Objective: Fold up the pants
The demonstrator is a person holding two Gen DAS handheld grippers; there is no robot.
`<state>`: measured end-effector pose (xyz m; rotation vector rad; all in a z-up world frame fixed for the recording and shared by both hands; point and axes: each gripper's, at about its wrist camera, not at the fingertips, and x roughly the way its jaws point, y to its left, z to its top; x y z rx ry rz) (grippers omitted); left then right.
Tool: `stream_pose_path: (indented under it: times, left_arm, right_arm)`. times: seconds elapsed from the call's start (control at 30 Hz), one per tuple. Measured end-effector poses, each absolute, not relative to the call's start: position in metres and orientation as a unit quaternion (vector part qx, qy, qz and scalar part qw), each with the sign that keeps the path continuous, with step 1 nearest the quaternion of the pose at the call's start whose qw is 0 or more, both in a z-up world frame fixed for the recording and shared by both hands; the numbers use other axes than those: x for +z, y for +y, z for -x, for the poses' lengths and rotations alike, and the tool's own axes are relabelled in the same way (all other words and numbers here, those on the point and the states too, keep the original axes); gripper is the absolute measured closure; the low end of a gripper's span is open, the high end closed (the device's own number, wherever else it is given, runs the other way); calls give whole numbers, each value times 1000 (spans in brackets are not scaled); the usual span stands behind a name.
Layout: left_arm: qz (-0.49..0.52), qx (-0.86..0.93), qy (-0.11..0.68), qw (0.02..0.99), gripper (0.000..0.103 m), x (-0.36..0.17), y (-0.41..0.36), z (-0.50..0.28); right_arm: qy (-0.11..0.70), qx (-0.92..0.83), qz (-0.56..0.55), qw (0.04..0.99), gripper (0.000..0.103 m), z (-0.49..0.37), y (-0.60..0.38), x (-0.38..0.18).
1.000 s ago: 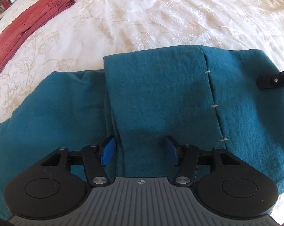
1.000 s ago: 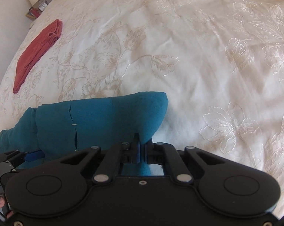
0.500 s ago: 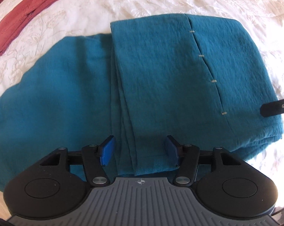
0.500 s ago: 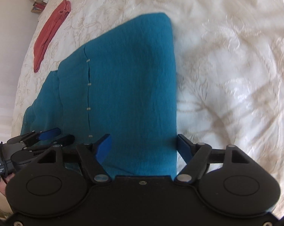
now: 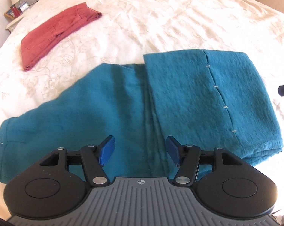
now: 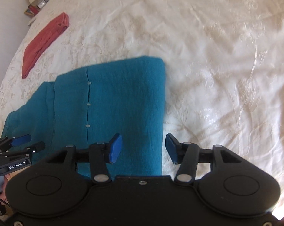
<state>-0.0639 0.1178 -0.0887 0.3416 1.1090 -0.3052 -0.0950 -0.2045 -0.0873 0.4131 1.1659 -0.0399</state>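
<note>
Teal pants [image 5: 179, 94] lie on the white bedspread [image 5: 170, 18], their right part folded over onto the middle, with a stitched seam on top. My left gripper [image 5: 140, 150] hovers open above the near edge of the fold, holding nothing. In the right wrist view the same pants [image 6: 123, 94] lie flat, and my right gripper [image 6: 143, 148] hangs above their right edge. Its jaws are closing slightly but stand wide; the cloth's edge shows below the gap and the pads do not touch it. The left gripper [image 6: 27, 143] appears at that view's left edge.
Folded red pants [image 5: 55, 32] lie at the bed's far left, also seen from the right wrist [image 6: 42, 43]. A nightstand with a lamp [image 5: 15, 1] stands beyond the bed's corner. Embroidered bedspread [image 6: 226, 75] stretches to the right of the teal pants.
The right gripper let go of the teal cloth and opened, leaving the folded part flat. Both grippers rose and drew back, so more of the pants and bed shows.
</note>
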Motion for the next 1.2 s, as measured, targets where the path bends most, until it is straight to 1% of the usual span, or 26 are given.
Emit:
stream_pose_path:
  times: [0.07, 0.17, 0.27, 0.33, 0.4, 0.47, 0.5, 0.6, 0.67, 0.87, 1.0, 1.1, 1.2]
  left_arm:
    - [-169, -134, 512, 831, 45, -88, 123, 46]
    - [-170, -121, 511, 834, 45, -89, 135, 16]
    - [-166, -127, 513, 833, 45, -95, 141, -18]
    - [-177, -124, 513, 831, 45, -103, 144, -35]
    - [-168, -111, 520, 830, 45, -110, 155, -50]
    - [-141, -102, 538, 825, 45, -118, 174, -62]
    - [-127, -98, 549, 820, 45, -124, 183, -66]
    - [-106, -95, 571, 808, 42, -136, 207, -70]
    - [-105, -100, 571, 808, 37, -139, 215, -68]
    - [-100, -110, 573, 806, 36, -138, 217, -70]
    - [-94, -112, 577, 804, 36, -139, 218, -74]
    - [-92, -114, 576, 804, 36, -139, 220, -73]
    - [-92, -112, 577, 804, 36, -139, 219, -73]
  right_arm:
    - [514, 9, -173, 840, 43, 82, -193, -67]
    - [492, 70, -164, 852, 45, 46, -162, -54]
    - [488, 114, -133, 855, 52, 5, -119, -55]
    - [482, 148, -116, 855, 54, -20, -91, -59]
    - [480, 176, -88, 855, 57, -39, -60, -67]
    - [489, 192, -62, 849, 70, -60, -38, -80]
    - [495, 194, -52, 846, 71, -68, -29, -86]
    - [508, 189, -29, 840, 71, -88, -15, -106]
    - [517, 189, -13, 835, 71, -94, -12, -115]
    - [546, 211, 29, 810, 69, -96, 3, -140]
    - [553, 219, 41, 803, 68, -95, 10, -145]
    - [555, 220, 46, 801, 66, -101, 12, -148]
    - [559, 223, 50, 797, 59, -105, 15, -153]
